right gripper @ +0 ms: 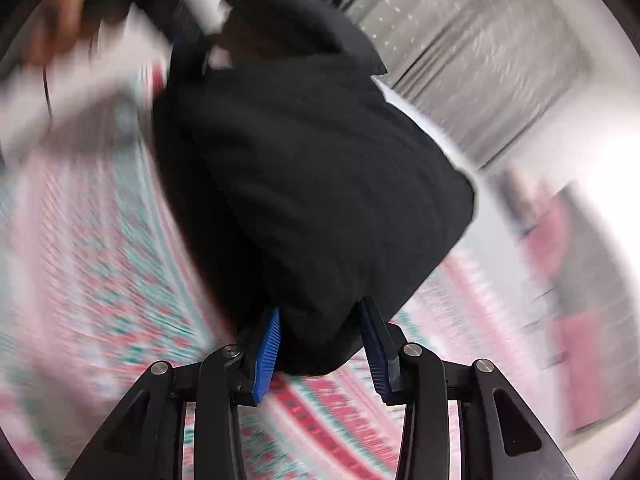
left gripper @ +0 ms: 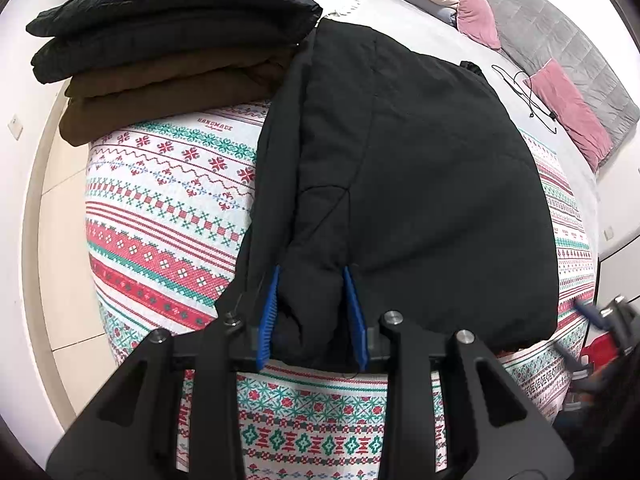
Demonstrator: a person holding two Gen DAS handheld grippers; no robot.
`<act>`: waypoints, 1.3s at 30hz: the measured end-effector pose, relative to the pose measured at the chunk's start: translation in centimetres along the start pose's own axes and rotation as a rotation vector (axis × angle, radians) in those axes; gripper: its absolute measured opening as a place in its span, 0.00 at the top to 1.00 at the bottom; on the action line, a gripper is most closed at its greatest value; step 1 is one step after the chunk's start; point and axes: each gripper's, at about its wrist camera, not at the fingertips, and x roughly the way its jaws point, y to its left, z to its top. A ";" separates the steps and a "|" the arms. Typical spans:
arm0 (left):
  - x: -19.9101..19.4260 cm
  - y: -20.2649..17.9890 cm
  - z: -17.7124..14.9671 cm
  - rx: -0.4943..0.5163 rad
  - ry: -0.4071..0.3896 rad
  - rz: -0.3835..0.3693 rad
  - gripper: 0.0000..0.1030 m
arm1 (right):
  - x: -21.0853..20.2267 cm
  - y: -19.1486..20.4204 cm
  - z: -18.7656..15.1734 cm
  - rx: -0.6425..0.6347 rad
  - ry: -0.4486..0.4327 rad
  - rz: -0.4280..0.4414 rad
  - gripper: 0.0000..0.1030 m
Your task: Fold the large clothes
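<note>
Your left gripper (left gripper: pixel 311 276) clenches a thick fold at the near edge of the black jacket (left gripper: pixel 420 168), which lies on the patterned bedspread (left gripper: pixel 168 200) just right of the stack of folded dark clothes (left gripper: pixel 160 60). Your right gripper (right gripper: pixel 320 312) grasps another bunched edge of that jacket; that view is blurred.
</note>
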 end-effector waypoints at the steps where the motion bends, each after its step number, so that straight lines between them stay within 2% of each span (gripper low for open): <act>1: 0.0 0.0 0.0 -0.001 0.002 0.003 0.67 | -1.4 -1.7 0.5 0.078 -0.054 0.049 0.63; 2: 0.0 -0.1 0.0 -0.002 0.004 0.007 0.67 | -2.7 -3.6 1.0 0.167 -0.108 0.085 0.63; 5: -0.1 -0.5 0.0 0.000 0.006 0.023 0.67 | -3.4 -6.5 1.9 0.339 -0.175 0.127 0.65; 6: -0.1 -0.6 0.0 0.002 0.007 0.030 0.67 | -3.0 -6.9 2.0 0.366 -0.168 0.122 0.74; 8: -0.1 -0.8 0.0 0.002 0.006 0.039 0.67 | -0.6 -6.6 2.4 0.380 -0.102 0.090 0.83; 9: -0.1 -1.0 -0.1 0.005 0.007 0.044 0.67 | 0.3 -6.4 2.7 0.386 -0.076 0.085 0.84; 11: -0.1 -1.0 -0.2 0.012 0.010 0.050 0.67 | 2.0 -5.1 2.7 0.408 -0.040 0.098 0.84; 15: 0.0 -0.6 -0.3 -0.001 0.022 0.038 0.66 | 3.1 -4.9 3.0 0.435 -0.039 0.107 0.84; 19: 0.2 -0.4 -0.3 -0.005 0.031 0.035 0.66 | 5.9 -4.5 1.4 0.446 0.063 0.142 0.84; 21: 0.2 -0.2 -0.3 -0.009 0.034 0.029 0.65 | 7.0 -3.8 0.9 0.414 0.088 0.126 0.85; 25: -0.4 0.8 0.3 -0.062 0.042 -0.041 0.63 | 7.1 -4.0 0.8 0.429 0.102 0.140 0.85; 27: -1.5 1.1 0.7 -0.075 0.015 -0.068 0.61 | 7.0 -4.3 0.5 0.445 0.105 0.163 0.85; 30: -3.8 0.2 1.3 -0.045 -0.099 -0.020 0.60 | 7.0 -4.3 0.4 0.448 0.107 0.175 0.85; 32: -4.7 -1.0 1.9 -0.008 -0.147 -0.026 0.59 | 6.9 -4.2 0.3 0.454 0.105 0.177 0.85; 35: -5.1 -3.2 3.0 0.042 -0.196 -0.049 0.58 | 7.0 -3.8 0.3 0.462 0.104 0.171 0.85; 39: -2.3 -6.8 5.4 0.155 -0.188 0.005 0.58 | 7.0 -3.8 0.3 0.470 0.105 0.166 0.85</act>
